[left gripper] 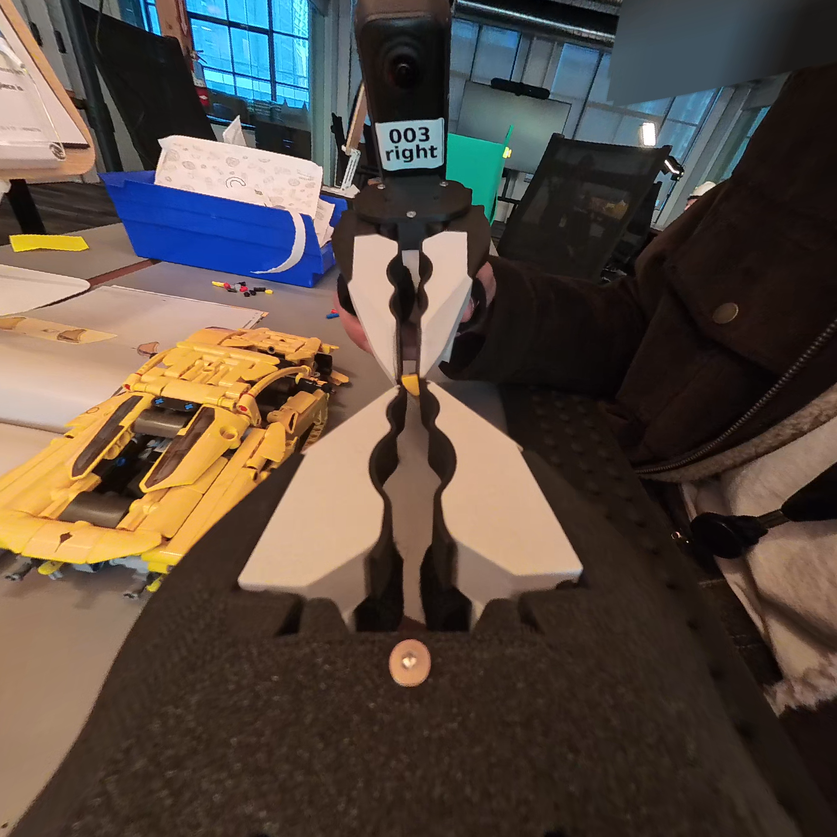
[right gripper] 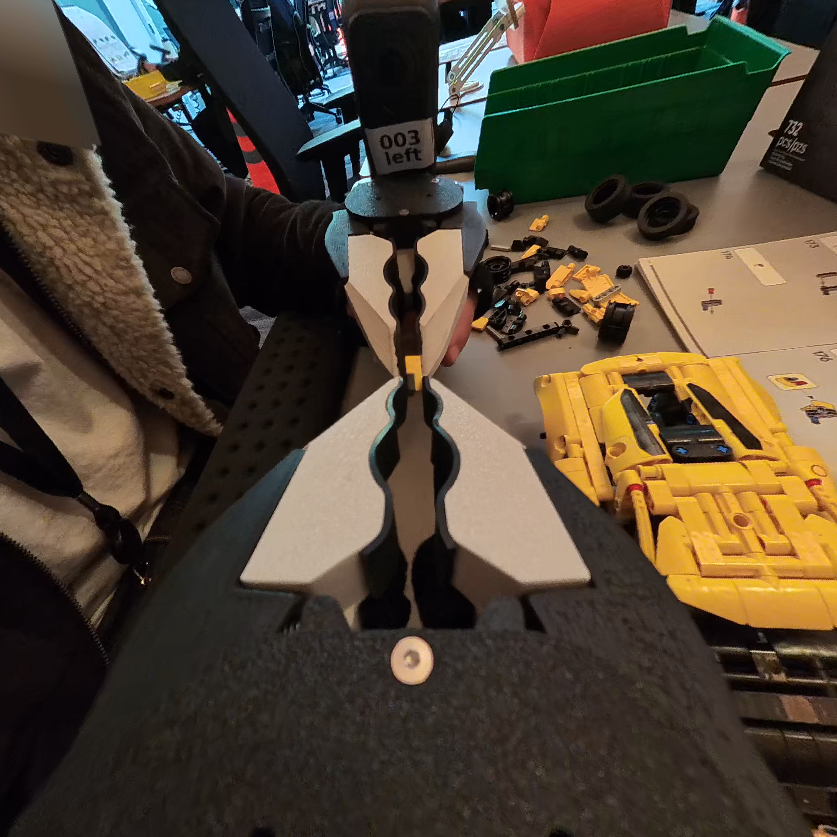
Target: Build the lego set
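Grey table (right gripper: 733,213), yellow piece (right gripper: 413,370) pinched between both hand-held gripper tips

A large multi-pane window (left gripper: 249,54) admits blue daylight behind the grey table (left gripper: 54,679). Black office chairs (right gripper: 267,90) stand on the floor beyond.

Both grippers meet tip to tip on 1 small yellow piece (right gripper: 413,372) — yellow car (right gripper: 697,489) rests nearby.

Workshop-office: parts bins (right gripper: 625,113), office chairs (left gripper: 584,204), big windows (left gripper: 249,50).
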`<state>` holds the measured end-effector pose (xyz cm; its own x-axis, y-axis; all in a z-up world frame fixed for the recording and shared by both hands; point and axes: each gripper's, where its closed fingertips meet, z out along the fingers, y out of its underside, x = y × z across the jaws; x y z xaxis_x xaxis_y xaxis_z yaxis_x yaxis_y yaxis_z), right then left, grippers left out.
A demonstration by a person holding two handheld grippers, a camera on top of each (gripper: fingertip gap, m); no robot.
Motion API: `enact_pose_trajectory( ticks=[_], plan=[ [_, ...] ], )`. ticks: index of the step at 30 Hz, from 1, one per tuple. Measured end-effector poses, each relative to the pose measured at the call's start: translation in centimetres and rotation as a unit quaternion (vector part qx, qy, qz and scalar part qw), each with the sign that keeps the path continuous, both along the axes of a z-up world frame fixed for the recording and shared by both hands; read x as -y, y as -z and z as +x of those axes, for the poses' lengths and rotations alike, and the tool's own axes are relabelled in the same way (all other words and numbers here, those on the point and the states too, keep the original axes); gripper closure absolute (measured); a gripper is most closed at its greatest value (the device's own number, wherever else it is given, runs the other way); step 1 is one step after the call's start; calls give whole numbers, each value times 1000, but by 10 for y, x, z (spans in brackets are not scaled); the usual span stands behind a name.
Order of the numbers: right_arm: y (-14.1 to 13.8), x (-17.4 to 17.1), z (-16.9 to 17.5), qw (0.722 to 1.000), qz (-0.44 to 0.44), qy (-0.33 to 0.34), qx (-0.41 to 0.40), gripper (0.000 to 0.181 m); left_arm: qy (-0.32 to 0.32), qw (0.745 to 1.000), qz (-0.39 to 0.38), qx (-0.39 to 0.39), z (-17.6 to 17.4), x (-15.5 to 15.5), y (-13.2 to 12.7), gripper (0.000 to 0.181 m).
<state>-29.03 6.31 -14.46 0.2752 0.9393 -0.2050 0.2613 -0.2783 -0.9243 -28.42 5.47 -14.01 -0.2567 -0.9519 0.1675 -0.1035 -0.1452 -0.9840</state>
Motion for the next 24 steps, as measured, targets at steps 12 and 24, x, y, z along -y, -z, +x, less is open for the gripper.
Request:
enact_pose_trajectory(
  ticks=[12,24],
  plan=[
    [0,-21,39,995,56,77,37,167,-66,996,54,-23,3,-22,13,177],
    [109,22,91,968,-8,8,249,136,-75,993,80,-52,6,-21,26,177]
  ],
)
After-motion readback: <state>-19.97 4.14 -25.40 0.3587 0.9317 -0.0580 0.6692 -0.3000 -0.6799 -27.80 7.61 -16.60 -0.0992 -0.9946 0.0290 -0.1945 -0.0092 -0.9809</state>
